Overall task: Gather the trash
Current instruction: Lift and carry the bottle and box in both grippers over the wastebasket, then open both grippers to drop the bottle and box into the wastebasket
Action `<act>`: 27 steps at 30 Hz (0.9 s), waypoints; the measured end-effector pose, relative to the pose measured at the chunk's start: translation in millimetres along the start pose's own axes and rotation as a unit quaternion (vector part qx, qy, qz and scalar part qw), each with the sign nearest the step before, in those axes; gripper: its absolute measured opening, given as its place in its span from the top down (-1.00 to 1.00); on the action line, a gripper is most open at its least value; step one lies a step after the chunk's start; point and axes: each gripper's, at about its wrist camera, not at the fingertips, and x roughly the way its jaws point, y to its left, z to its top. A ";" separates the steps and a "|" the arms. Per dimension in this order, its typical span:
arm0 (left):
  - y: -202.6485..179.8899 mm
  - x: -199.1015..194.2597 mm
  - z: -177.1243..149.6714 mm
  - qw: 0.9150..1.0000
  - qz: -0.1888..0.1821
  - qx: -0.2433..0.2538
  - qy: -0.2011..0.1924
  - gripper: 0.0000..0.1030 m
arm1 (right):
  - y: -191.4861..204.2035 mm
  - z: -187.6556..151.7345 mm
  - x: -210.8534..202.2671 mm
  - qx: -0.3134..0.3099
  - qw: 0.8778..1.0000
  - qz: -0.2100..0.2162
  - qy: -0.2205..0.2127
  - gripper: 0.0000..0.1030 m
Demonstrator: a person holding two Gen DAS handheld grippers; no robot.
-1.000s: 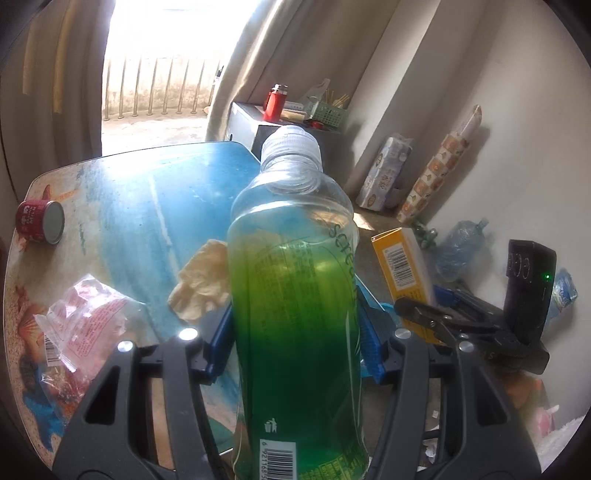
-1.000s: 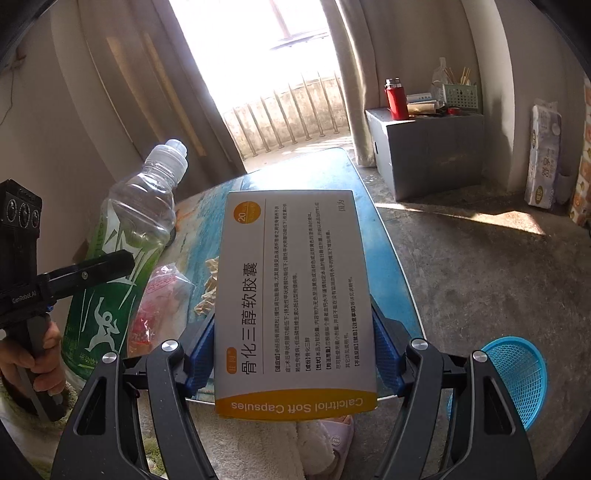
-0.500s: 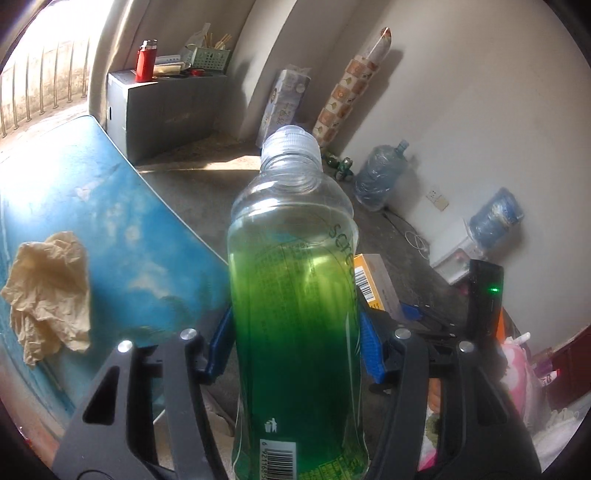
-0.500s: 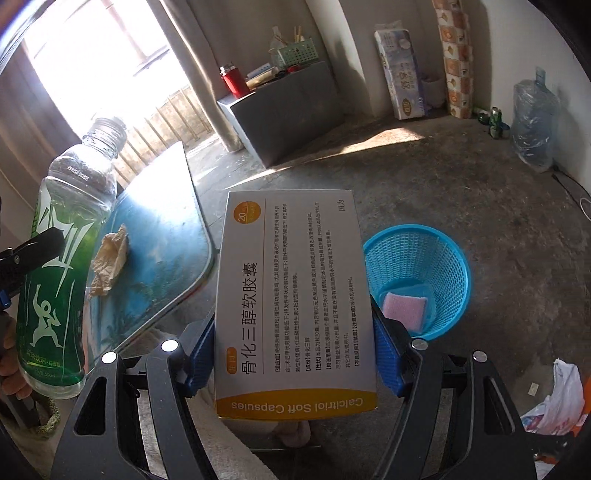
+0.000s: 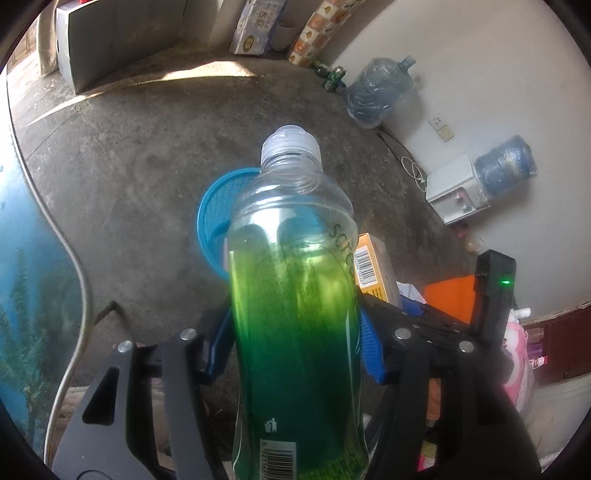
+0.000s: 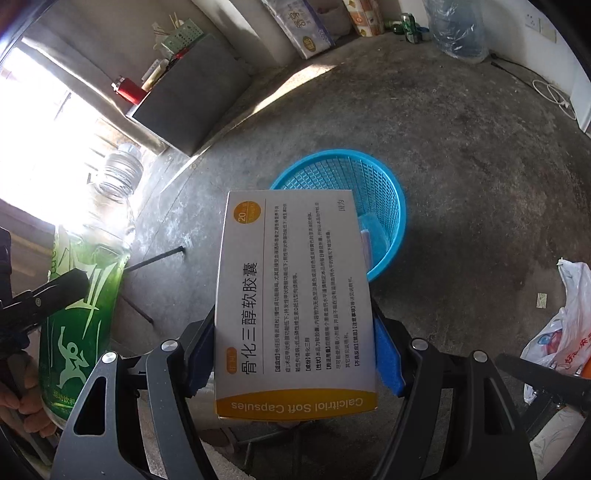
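Note:
My left gripper [image 5: 295, 332] is shut on a clear plastic bottle [image 5: 291, 280] with a green label, held upright in the air. The blue mesh trash basket [image 5: 214, 206] stands on the floor just behind the bottle. My right gripper [image 6: 295, 350] is shut on a white and orange medicine box [image 6: 295, 295], held above the near rim of the blue basket [image 6: 369, 173]. The bottle also shows at the left of the right wrist view [image 6: 88, 280]. The box edge shows at the right of the left wrist view [image 5: 373, 266].
The blue table edge [image 5: 33, 258] is at the left. A grey box [image 6: 192, 110] with a red flask stands by the wall. Water jugs [image 5: 376, 92], paper rolls [image 6: 303, 26] and a white plastic bag [image 6: 565, 325] lie around the concrete floor.
Both grippers have swung away from the table to the right and tilted down toward the floor. The blue basket now sits close below the box and behind the bottle. Both grips are unchanged.

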 end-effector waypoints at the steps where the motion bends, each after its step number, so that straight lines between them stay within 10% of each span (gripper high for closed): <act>1: 0.3 10.9 3.9 1.000 0.001 -0.005 0.008 -0.06 | -5.5 3.6 7.1 0.009 1.000 0.002 0.006 -0.35; 5: 0.5 41.3 29.2 1.000 0.006 -0.026 0.010 -0.12 | -20.4 26.9 33.5 0.038 0.999 0.000 0.014 -0.35; 8: 2.1 45.5 47.7 0.999 0.019 -0.032 -0.037 -0.62 | -31.3 49.5 54.4 0.055 0.998 -0.002 0.010 -0.37; 27: 10.3 -15.9 1.9 0.996 -0.002 -0.005 -0.088 -0.58 | -53.6 69.6 129.2 0.060 0.996 -0.058 0.039 -0.43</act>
